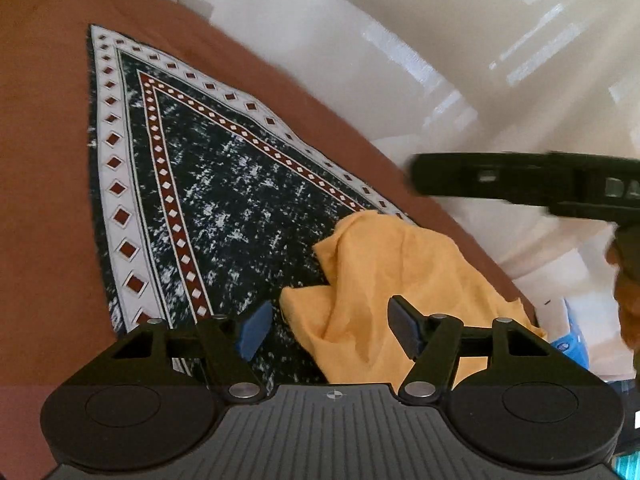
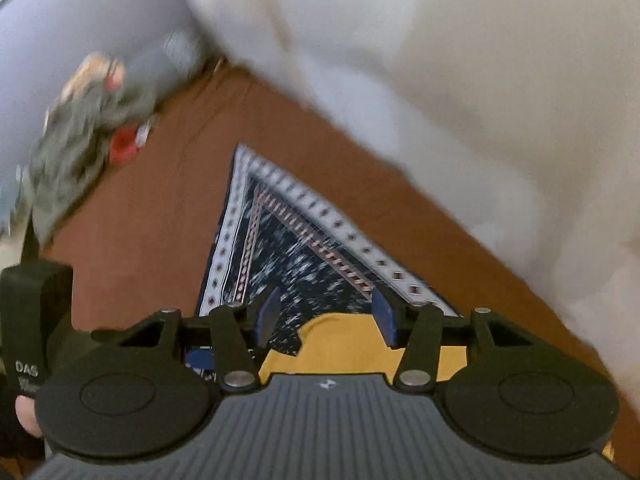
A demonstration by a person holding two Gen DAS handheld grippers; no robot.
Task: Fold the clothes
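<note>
Yellow cloth (image 1: 404, 280) lies crumpled on a patterned scarf (image 1: 192, 184).
Left gripper (image 1: 330, 330) and right gripper (image 2: 326, 322) hover above, jaws wide apart, holding nothing.

A crumpled mustard-yellow cloth (image 1: 384, 280) lies bunched in loose folds at about five o'clock in the left wrist view, resting on the near corner of a flat dark patterned cloth (image 1: 208, 184) with white speckles and a white border of red diamonds, which stretches away toward eleven o'clock.
</note>
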